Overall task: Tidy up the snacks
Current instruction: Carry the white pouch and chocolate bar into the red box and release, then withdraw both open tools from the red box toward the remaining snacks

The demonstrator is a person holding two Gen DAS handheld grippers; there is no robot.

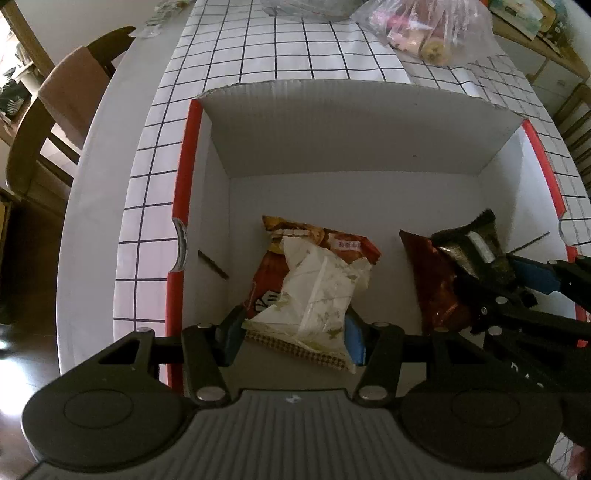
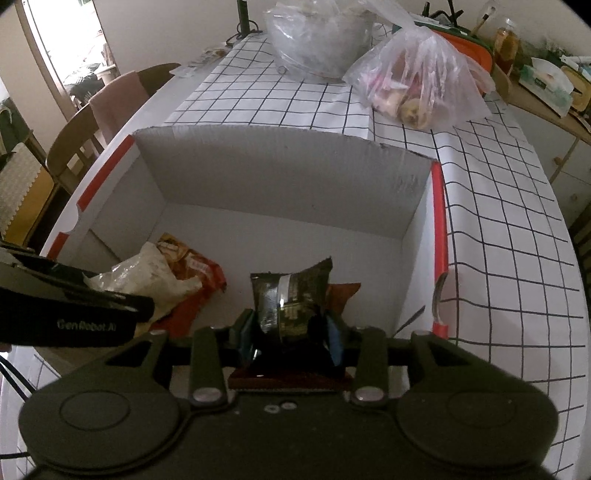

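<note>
I have my left gripper (image 1: 291,332) clamped on the white packet (image 1: 317,295) and my right gripper (image 2: 291,338) around the dark packet (image 2: 291,299), both low inside the box (image 1: 332,122), while a bag (image 1: 424,29) waits at one o'clock.

Left gripper (image 1: 293,338) reaches into the white box (image 1: 351,122), its blue pads pressed on a white snack packet (image 1: 317,291) lying over a red packet (image 1: 332,243) on the box floor. At the box's right side, the right gripper (image 1: 509,271) grips a dark packet (image 1: 476,240) over a brown-red one (image 1: 432,284). Beyond the box's far wall, a clear plastic bag (image 1: 424,29) sits on the checked tablecloth (image 1: 288,48).
</note>
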